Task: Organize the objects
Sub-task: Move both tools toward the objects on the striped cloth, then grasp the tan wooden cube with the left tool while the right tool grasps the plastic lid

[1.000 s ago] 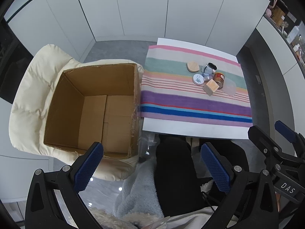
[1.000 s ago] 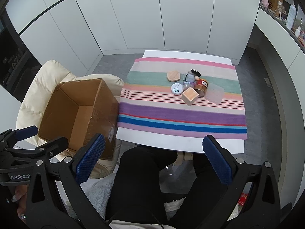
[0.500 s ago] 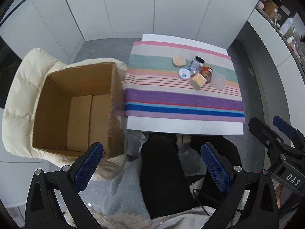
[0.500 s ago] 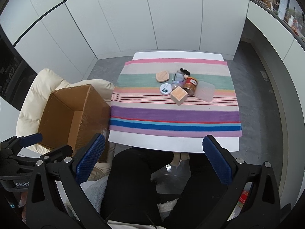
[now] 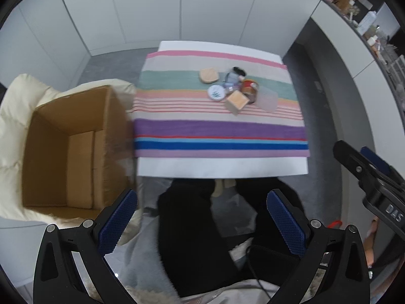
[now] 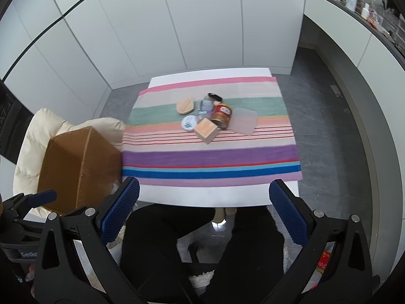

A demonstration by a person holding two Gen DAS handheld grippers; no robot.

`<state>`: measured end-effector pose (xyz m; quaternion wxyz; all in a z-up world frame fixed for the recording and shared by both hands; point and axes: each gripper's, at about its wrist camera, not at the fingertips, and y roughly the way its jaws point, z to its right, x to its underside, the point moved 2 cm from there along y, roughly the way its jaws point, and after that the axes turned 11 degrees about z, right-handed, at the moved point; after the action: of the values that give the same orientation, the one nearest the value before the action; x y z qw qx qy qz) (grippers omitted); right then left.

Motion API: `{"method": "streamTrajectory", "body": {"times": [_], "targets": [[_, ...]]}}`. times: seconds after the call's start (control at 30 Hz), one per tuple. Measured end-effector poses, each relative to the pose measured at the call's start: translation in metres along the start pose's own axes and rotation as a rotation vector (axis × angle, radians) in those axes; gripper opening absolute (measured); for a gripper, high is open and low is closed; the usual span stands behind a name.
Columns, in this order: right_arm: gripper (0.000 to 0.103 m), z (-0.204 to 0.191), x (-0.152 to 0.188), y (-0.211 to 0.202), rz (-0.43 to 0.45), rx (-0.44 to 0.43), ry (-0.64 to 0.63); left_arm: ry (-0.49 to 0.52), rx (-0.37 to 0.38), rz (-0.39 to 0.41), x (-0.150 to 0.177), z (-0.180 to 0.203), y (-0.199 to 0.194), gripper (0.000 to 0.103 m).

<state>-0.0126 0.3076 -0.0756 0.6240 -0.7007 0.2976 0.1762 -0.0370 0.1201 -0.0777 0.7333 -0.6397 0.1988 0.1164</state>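
Observation:
A cluster of small objects lies on a striped cloth [image 5: 217, 129] [image 6: 210, 157]: a wooden cube [image 5: 236, 101] [image 6: 206, 130], a red tin [image 5: 249, 87] [image 6: 222, 114], a round white lid [image 5: 216, 92] [image 6: 189, 122], a tan pad [image 5: 208, 75] [image 6: 185, 106], a glass jar [image 5: 234, 76] [image 6: 206, 103] and a frosted lid [image 5: 267, 98] [image 6: 243, 120]. An open cardboard box [image 5: 68, 147] [image 6: 78, 167] rests on a cream chair to the left. My left gripper [image 5: 202, 217] and right gripper [image 6: 203, 210] are both open, held high above the person's lap, far from the objects.
The white table [image 5: 222, 167] [image 6: 215, 195] carries the cloth. The cream padded chair [image 5: 12, 106] [image 6: 35, 131] holds the box. The person's dark-clothed legs [image 5: 200, 228] sit under the table's near edge. White cabinet walls stand behind, and a cluttered counter [image 6: 367, 12] runs along the right.
Both grippers have swung to the right and tilted up; the table and objects sit more central and the box has slid toward the left edge. Both stay open.

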Motion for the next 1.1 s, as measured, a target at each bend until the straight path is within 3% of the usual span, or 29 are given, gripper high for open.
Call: {"method": "streamTrajectory", "body": {"times": [0.37,0.5,0.6,0.7,0.83,0.9,1.1], "targets": [[0.103,0.048,-0.002,0.039,-0.004,0.047,0.033,-0.019,-0.005,0.146,-0.026,0.026,0.04,0.103],[0.103,0.062,-0.002,0.06,0.01,0.118,0.0,0.016,-0.084,0.181,-0.035,0.033,0.057,0.103],[0.103,0.073,-0.002,0.079,0.004,0.121,-0.003,-0.069,-0.059,0.233,-0.04,0.027,0.07,0.103],[0.103,0.082,-0.001,0.095,0.02,0.099,0.013,-0.117,-0.021,0.22,-0.045,0.026,0.096,0.102],[0.103,0.089,0.003,0.119,0.099,0.036,-0.016,-0.068,-0.118,0.177,-0.048,0.028,0.139,0.102],[0.103,0.089,0.006,0.136,0.123,0.044,-0.061,-0.041,-0.128,0.167,-0.047,0.027,0.158,0.102],[0.103,0.103,0.01,0.194,0.074,-0.004,0.026,-0.058,-0.021,0.091,-0.045,0.023,0.228,0.102]]}}
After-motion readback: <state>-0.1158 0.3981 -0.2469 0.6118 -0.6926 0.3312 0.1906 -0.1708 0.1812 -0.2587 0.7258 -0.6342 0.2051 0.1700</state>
